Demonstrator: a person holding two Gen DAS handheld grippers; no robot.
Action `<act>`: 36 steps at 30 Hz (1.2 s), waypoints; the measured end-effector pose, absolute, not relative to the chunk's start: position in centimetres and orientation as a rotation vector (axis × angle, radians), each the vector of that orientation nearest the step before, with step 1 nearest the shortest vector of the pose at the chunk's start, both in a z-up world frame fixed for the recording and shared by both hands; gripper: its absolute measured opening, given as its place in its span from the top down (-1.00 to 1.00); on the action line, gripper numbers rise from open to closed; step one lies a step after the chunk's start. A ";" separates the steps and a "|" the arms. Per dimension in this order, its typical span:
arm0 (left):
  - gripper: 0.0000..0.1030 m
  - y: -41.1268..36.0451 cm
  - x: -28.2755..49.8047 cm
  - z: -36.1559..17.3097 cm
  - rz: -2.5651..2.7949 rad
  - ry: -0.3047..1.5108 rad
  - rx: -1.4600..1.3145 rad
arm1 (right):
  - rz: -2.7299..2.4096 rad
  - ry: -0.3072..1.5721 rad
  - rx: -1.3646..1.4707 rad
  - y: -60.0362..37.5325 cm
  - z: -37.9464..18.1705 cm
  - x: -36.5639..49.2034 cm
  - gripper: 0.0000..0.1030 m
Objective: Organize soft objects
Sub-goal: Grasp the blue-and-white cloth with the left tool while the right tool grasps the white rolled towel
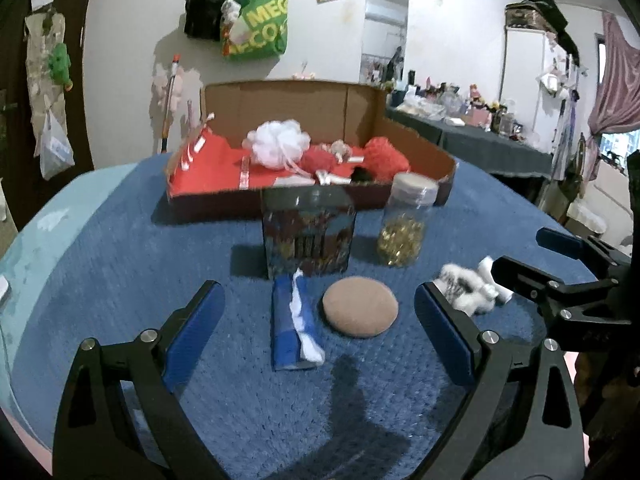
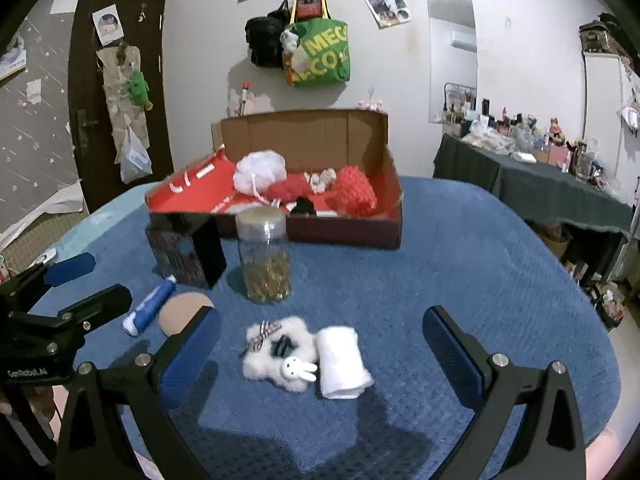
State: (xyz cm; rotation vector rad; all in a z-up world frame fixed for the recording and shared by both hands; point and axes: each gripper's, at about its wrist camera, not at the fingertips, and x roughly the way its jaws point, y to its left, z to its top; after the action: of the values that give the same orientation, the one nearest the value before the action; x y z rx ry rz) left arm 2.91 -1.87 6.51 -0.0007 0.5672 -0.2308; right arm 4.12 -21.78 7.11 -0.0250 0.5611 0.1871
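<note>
While blurred leftward, rolled towel (image 2: 343,363) shows clearly rightward.

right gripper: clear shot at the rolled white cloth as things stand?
Probably yes. The right gripper is open, and the rolled white cloth lies on the blue mat between its jaws with nothing on top. One catch: the fluffy white plush touches the cloth's left side and could get pinched too.

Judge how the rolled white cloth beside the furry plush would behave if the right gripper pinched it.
The rolled white cloth looks soft, so it would likely squash and sag. Nothing visibly binds the roll, so it may unroll when lifted.
</note>
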 end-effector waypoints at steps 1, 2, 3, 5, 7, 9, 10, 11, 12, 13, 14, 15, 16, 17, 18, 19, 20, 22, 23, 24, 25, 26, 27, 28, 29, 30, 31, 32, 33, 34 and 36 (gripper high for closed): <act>-0.88 -1.8 3.0 6.1 -0.224 0.579 -0.004 | 0.188 0.572 -0.024 -21.7 6.7 4.3 -1.00; -0.88 -1.7 3.2 5.9 -0.221 0.586 -0.006 | 0.186 0.579 -0.024 -21.8 6.4 4.4 -1.00; -0.88 -1.7 3.3 5.7 -0.219 0.592 -0.008 | 0.184 0.584 -0.024 -21.8 6.1 4.5 -1.00; -0.88 -1.6 3.6 5.3 -0.213 0.604 -0.010 | 0.183 0.596 -0.027 -21.7 5.5 4.7 -1.00; -0.88 -1.4 3.9 5.1 -0.206 0.611 -0.010 | 0.180 0.606 -0.023 -21.9 5.2 5.0 -1.00; -0.88 -1.2 4.2 5.0 -0.200 0.619 -0.009 | 0.178 0.614 -0.018 -22.1 5.1 5.2 -1.00; -0.88 -1.1 4.4 4.9 -0.196 0.626 -0.008 | 0.175 0.617 -0.016 -22.2 5.0 5.3 -1.00; -0.88 -1.0 4.6 4.8 -0.192 0.634 -0.008 | 0.173 0.619 -0.013 -22.4 4.9 5.4 -1.00; -0.88 -0.9 4.8 4.7 -0.191 0.642 -0.008 | 0.171 0.622 -0.011 -22.6 4.8 5.5 -1.00; -0.88 -0.8 4.9 4.7 -0.189 0.646 -0.007 | 0.167 0.624 -0.008 -22.8 4.8 5.5 -1.00; -0.88 -0.7 5.0 4.6 -0.187 0.649 -0.005 | 0.164 0.628 -0.004 -23.1 4.6 5.6 -1.00; -0.88 -0.6 5.1 4.5 -0.186 0.657 -0.003 | 0.161 0.629 0.002 -23.3 4.6 5.6 -1.00; -0.87 -0.5 5.4 4.4 -0.185 0.665 -0.003 | 0.159 0.633 0.008 -23.6 4.5 5.7 -1.00; -0.87 -0.4 5.5 4.3 -0.184 0.673 -0.005 | 0.160 0.636 0.014 -23.8 4.4 5.8 -1.00; -0.87 -0.2 5.6 4.2 -0.184 0.682 -0.008 | 0.161 0.638 0.021 -24.1 4.4 5.8 -0.99; -0.87 -0.1 5.9 4.0 -0.187 0.692 -0.013 | 0.160 0.643 0.027 -24.3 4.3 5.9 -0.93; -0.85 -0.1 5.9 3.9 -0.188 0.696 -0.012 | 0.161 0.647 0.031 -24.5 4.2 5.9 -0.89; -0.65 0.1 6.2 3.7 -0.191 0.702 -0.009 | 0.166 0.656 0.044 -24.9 3.9 6.1 -0.73; -0.45 0.1 6.3 3.5 -0.198 0.707 -0.009 | 0.172 0.662 0.053 -25.1 3.8 6.2 -0.68; -0.34 0.1 6.4 3.3 -0.211 0.718 -0.011 | 0.179 0.669 0.068 -25.3 3.6 6.3 -0.60; -0.16 0.1 6.7 3.0 -0.234 0.737 -0.020 | 0.185 0.675 0.079 -25.5 3.4 6.4 -0.51; -0.08 0.1 6.9 2.8 -0.252 0.750 -0.028 | 0.190 0.688 0.089 -25.7 3.1 6.6 -0.43; -0.02 0.1 7.0 2.6 -0.263 0.754 -0.035 | 0.198 0.697 0.097 -25.8 2.9 6.8 -0.27; 0.28 0.1 6.9 2.5 -0.264 0.745 -0.034 | 0.214 0.707 0.115 -26.0 2.6 6.9 -0.13; 0.46 0.1 6.8 2.5 -0.270 0.741 -0.028 | 0.218 0.708 0.123 -26.1 2.5 6.9 -0.05; 0.46 0.0 6.9 2.4 -0.279 0.746 -0.030 | 0.211 0.707 0.114 -26.1 2.6 6.8 0.20; 0.47 0.0 6.9 2.4 -0.280 0.752 -0.033 | 0.205 0.702 0.097 -26.1 2.6 6.7 0.64; 0.49 0.1 6.8 2.4 -0.281 0.748 -0.032 | 0.208 0.690 0.096 -26.1 2.8 6.5 0.64; 0.49 0.0 6.7 2.5 -0.280 0.746 -0.030 | 0.210 0.684 0.103 -26.1 2.9 6.3 0.64; 0.49 0.0 6.6 2.6 -0.282 0.743 -0.031 | 0.212 0.682 0.102 -26.1 3.1 6.3 0.64; 0.49 -0.1 6.5 2.9 -0.289 0.739 -0.034 | 0.209 0.664 0.093 -25.9 3.5 6.0 0.64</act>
State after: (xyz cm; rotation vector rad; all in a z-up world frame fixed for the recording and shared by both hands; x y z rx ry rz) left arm 6.48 -0.07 2.86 -0.0339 0.7387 -0.2886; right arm 6.01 -25.86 3.52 0.0934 0.6636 0.2093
